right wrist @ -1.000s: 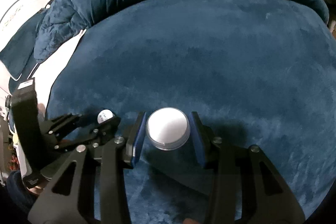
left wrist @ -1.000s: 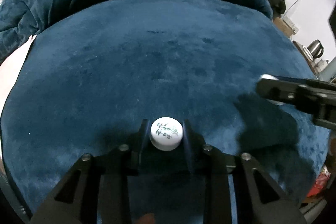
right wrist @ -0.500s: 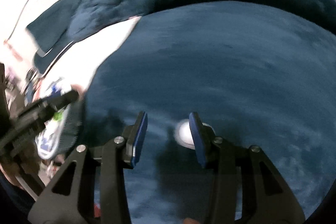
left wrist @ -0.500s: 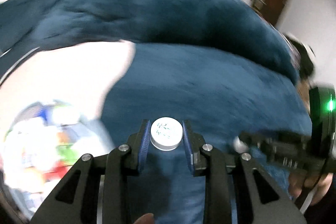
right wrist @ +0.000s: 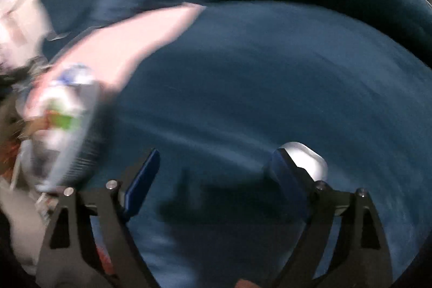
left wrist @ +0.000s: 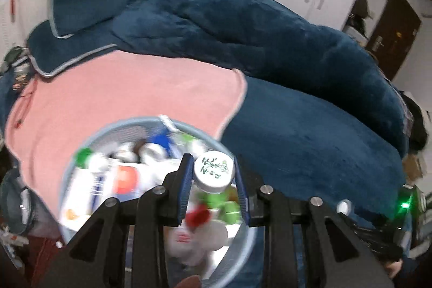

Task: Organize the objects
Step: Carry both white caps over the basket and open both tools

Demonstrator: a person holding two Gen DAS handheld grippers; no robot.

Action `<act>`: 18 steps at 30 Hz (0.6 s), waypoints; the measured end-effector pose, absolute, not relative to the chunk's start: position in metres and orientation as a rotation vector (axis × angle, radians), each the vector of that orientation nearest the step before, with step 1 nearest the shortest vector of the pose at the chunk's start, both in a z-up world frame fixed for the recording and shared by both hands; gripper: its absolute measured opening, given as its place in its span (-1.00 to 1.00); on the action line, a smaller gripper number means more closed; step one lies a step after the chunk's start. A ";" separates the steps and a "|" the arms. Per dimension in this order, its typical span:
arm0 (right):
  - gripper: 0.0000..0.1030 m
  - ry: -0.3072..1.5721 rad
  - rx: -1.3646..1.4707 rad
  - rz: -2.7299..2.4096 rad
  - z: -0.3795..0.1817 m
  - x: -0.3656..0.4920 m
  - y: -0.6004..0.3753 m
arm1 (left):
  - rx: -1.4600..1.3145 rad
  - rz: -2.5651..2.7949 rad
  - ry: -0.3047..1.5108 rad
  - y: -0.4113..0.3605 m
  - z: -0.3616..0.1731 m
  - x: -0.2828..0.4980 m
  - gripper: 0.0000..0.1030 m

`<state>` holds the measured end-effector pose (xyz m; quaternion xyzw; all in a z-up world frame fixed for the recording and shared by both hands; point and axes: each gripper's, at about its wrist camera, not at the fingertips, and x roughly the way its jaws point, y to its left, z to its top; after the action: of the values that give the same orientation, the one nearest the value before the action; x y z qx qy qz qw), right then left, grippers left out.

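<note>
Hovering my left tool (left wrist: 213,174), gripping a jar (left wrist: 214,171), over the basket (left wrist: 81,142) now, my right tool (right wrist: 213,174) wide after dropping its jar (right wrist: 307,158).

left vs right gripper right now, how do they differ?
The left gripper is shut on a white-capped bottle; the right gripper is open, holding nothing. The left hangs over the blue basket of items; the right is over the blue blanket, a white jar beyond its finger. Both have blue pads.
</note>
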<state>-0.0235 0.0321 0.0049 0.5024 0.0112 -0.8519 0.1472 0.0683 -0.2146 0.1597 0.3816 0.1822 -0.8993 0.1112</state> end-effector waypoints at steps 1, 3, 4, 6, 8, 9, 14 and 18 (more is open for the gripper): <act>0.68 0.019 1.480 -2.502 -0.002 -0.024 0.048 | 1.137 -2.654 0.542 -0.210 0.157 0.063 -0.40; 0.68 0.019 1.505 -2.561 -0.010 -0.027 0.065 | 1.161 -2.667 0.550 -0.203 0.151 0.056 -0.39; 0.68 0.029 1.507 -2.569 -0.012 -0.029 0.068 | 1.172 -2.672 0.552 -0.200 0.149 0.053 -0.39; 0.68 0.049 1.510 -2.567 -0.019 -0.033 0.070 | 1.187 -2.676 0.543 -0.195 0.146 0.047 -0.39; 0.48 0.060 1.523 -2.558 -0.027 -0.039 0.066 | 1.198 -2.671 0.537 -0.193 0.146 0.047 -0.39; -0.17 0.072 1.546 -2.558 -0.029 -0.041 0.064 | 1.200 -2.669 0.533 -0.194 0.146 0.048 -0.39; -0.19 0.030 1.512 -2.550 -0.012 -0.033 0.057 | 1.173 -2.643 0.566 -0.208 0.148 0.056 -0.39; -0.19 0.013 1.400 -2.470 0.018 -0.024 0.023 | 1.135 -2.615 0.559 -0.223 0.154 0.065 -0.40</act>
<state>-0.0239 0.0234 0.0181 0.4875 0.0046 -0.8600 0.1507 0.0649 -0.2231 0.1542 0.3880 0.1912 -0.8938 0.1181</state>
